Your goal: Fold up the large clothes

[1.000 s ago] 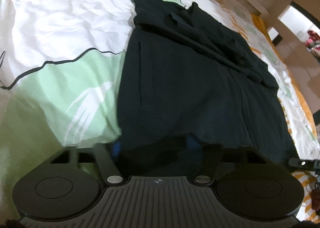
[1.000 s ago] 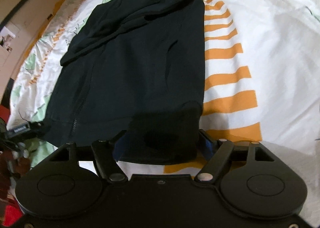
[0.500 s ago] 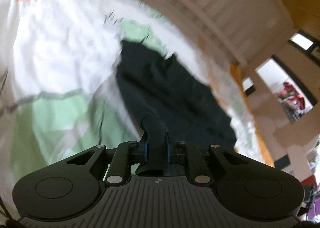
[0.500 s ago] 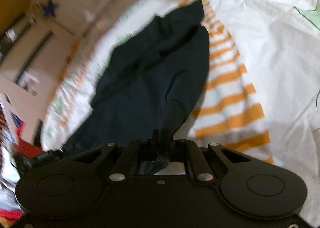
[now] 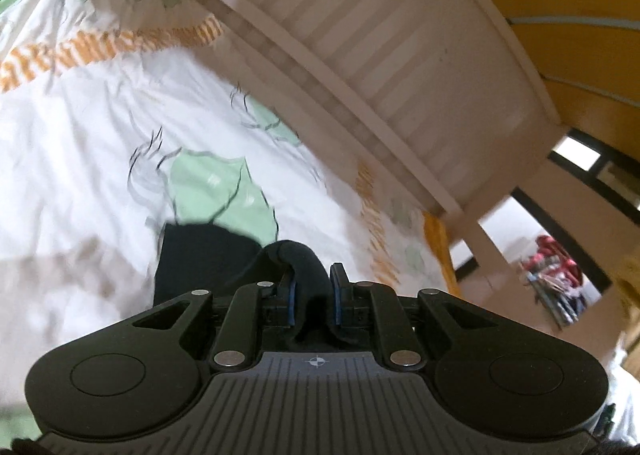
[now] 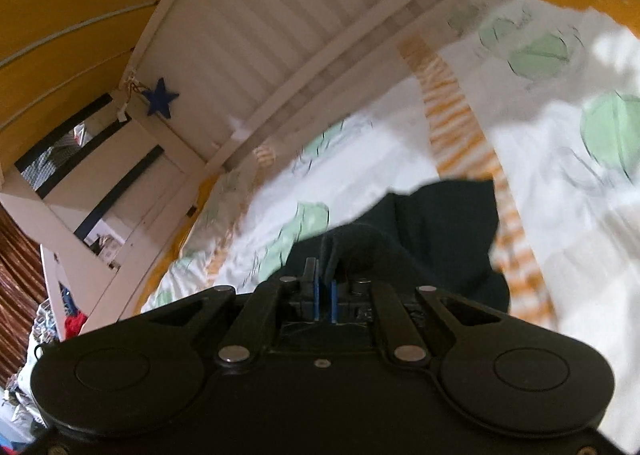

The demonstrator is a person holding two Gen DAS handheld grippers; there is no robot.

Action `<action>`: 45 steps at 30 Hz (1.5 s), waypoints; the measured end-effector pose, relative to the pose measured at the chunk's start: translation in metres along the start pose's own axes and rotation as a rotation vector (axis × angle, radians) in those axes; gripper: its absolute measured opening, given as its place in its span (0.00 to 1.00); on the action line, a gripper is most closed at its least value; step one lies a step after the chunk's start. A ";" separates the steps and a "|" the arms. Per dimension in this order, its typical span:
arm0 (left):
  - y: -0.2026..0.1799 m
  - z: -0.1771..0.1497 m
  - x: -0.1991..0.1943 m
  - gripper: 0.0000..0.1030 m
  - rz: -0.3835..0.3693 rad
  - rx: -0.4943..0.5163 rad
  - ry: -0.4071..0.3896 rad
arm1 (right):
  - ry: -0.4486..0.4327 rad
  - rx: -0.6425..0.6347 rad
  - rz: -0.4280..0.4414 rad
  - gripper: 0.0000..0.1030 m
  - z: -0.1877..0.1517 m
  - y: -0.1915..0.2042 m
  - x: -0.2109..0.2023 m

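A large black garment (image 5: 200, 255) lies on the bed; only its far part shows past each gripper. My left gripper (image 5: 312, 295) is shut on a bunched fold of the black garment, which bulges up between the blue pads. My right gripper (image 6: 325, 295) is shut on another edge of the same garment (image 6: 440, 231), whose cloth rises from the pads and spreads to the right. Both grippers are lifted and tilted up toward the headboard. Most of the garment is hidden under the grippers.
The bed has a white duvet (image 5: 80, 143) with green shapes and orange stripes. A white slatted headboard (image 5: 400, 55) runs along the far side, also in the right wrist view (image 6: 280, 35). A room with clutter (image 5: 556, 287) opens beyond the bed.
Both grippers closed on the near hem of the flat garment, then lifted it and swung forward toward the headboard. The garment's near part is now carried over its far part.
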State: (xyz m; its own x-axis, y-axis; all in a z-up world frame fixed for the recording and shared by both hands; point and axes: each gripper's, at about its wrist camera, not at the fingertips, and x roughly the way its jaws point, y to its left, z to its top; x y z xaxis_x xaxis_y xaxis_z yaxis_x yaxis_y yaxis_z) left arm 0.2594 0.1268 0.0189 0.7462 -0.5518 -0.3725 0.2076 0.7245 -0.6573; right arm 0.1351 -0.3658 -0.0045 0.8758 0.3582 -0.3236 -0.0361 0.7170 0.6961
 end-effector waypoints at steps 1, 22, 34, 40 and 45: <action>0.000 0.006 0.013 0.15 0.004 -0.001 -0.001 | -0.007 -0.010 -0.009 0.12 0.005 -0.001 0.009; 0.059 0.020 0.151 0.50 0.226 0.025 0.042 | 0.073 0.037 -0.291 0.33 0.032 -0.090 0.185; -0.026 -0.007 0.117 0.92 0.273 0.436 0.043 | -0.014 -0.297 -0.329 0.94 0.028 -0.025 0.163; -0.052 -0.065 0.137 0.93 0.270 0.654 0.168 | 0.086 -0.523 -0.300 0.95 -0.022 0.017 0.181; -0.029 -0.081 0.171 0.93 0.344 0.685 0.260 | 0.196 -0.684 -0.317 0.95 -0.054 0.027 0.210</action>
State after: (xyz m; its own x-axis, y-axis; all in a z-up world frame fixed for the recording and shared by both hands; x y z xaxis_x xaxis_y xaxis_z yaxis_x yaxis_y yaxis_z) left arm 0.3292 -0.0220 -0.0789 0.6855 -0.2689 -0.6766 0.3972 0.9169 0.0380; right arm 0.2921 -0.2384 -0.0884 0.7950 0.1282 -0.5929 -0.1432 0.9894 0.0218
